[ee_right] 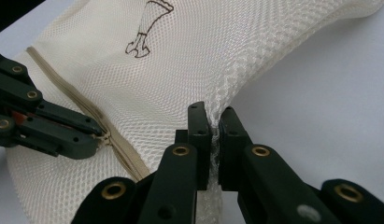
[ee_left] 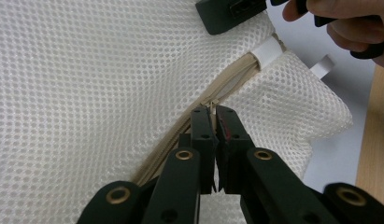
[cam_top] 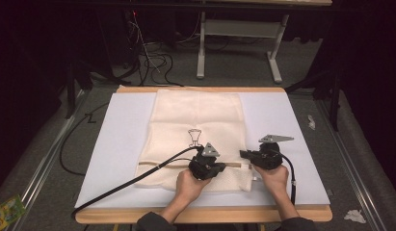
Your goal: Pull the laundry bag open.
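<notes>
a: where's the mesh bag [cam_top: 198,125]?
b: flat mid-table. left gripper [cam_top: 223,167] is clamped on its zipper [ee_left: 199,112], right gripper [cam_top: 242,154] pinches the bag's right edge.
a: anything closer?
b: the right gripper view shows mesh bunched between its jaws.
a: room?
b: bare white sheet [cam_top: 121,139] left and right.

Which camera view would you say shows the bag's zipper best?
The left gripper view: the zipper runs close-up into the shut left gripper. The right gripper view shows it farther off; the high view, a thin line.
</notes>
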{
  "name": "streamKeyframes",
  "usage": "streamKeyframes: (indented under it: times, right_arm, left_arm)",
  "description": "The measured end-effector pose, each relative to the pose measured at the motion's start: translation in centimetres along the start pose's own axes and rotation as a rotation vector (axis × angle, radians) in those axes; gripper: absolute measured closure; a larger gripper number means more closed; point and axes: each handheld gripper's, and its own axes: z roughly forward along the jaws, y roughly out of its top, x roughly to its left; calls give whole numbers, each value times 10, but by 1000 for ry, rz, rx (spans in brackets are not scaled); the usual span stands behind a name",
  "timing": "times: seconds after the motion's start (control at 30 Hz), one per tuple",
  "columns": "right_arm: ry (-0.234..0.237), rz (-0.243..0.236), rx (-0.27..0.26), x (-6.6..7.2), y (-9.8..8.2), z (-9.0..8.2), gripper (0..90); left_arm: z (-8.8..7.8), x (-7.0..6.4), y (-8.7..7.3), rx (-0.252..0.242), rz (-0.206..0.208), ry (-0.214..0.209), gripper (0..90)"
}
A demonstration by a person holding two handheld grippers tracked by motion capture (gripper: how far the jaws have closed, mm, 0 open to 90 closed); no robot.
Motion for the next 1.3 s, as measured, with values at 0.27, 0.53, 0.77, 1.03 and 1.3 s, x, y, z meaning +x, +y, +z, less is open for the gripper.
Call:
streamKeyframes:
  times: [0.27, 0.53, 0.77, 1.03, 1.3]
  right_arm:
    - [-6, -4, -1, 0, 0, 0, 875]
    - [2, 4, -1, -1, 0, 0, 875]
    - [4, 8, -1, -2, 0, 0, 875]
    - [2, 10, -3, -2, -1, 0, 875]
    - [3, 20, -1, -4, -2, 1, 875]
  left_arm:
    - [-4, 2, -3, -7, -5, -5, 870]
    - [-8, 3, -4, -14, -8, -2, 870]
    - [-12, 4, -5, -24, -13, 2, 870]
    - [-16, 3, -4, -25, -8, 5, 870]
    - [-20, 5, -6, -27, -12, 12, 870]
